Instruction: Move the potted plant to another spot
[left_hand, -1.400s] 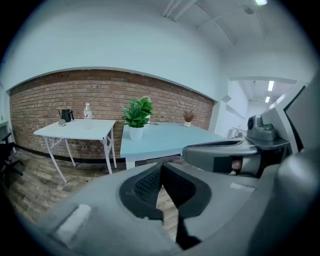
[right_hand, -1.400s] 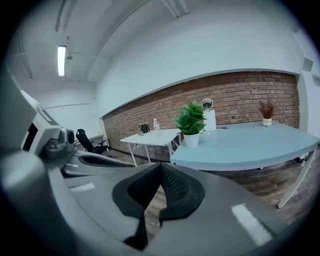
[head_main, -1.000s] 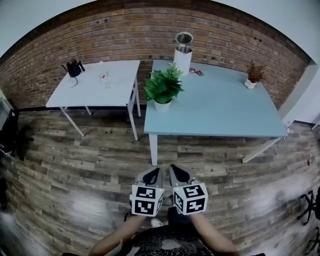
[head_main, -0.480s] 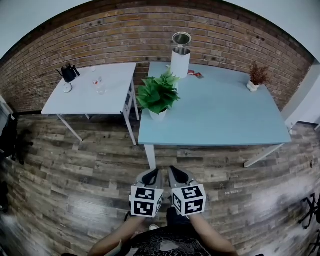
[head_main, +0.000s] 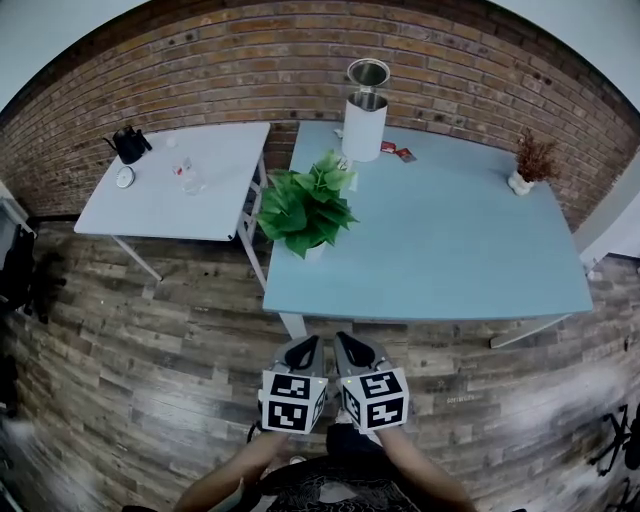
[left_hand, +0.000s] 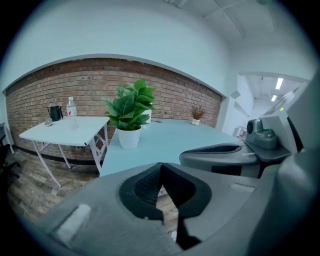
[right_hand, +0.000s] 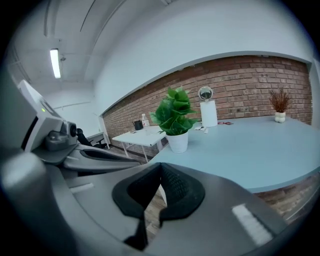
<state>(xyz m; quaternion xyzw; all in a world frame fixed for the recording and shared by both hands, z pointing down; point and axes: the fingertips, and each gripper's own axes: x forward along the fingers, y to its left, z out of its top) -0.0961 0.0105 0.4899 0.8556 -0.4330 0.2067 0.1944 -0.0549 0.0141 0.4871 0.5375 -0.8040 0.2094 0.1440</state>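
While both tools are held clenched with nothing between the jaws, left tool (head_main: 303, 350) and right tool (head_main: 357, 348) side by side over the wooden floor (head_main: 150, 340) short of the near edge, the potted plant (head_main: 305, 208) is seen untouched on the blue table (head_main: 460, 250). It is placed at the left edge, nearer the near-left corner than the far-left one.

Plant: bushy, with broad glossy green leaves spread wider than the container. Its white pot (left_hand: 129, 138) is small, round, smooth, slightly tapered toward the base, and upright.

Table top: matte pale blue, rectangular, carried on white legs.

A tall white cylinder (head_main: 364, 118) is stood at the far edge toward the far-left corner, with a round shiny metal part on top; contents cannot be made out. A red flat item (head_main: 398, 152) is laid just beside it. A small pot of dry reddish twigs (head_main: 528, 165) is set at the far-right corner.

A white table (head_main: 180, 190) is set just beside the left edge, with a black kettle (head_main: 128, 146) and a clear bottle (head_main: 188, 178) on it.
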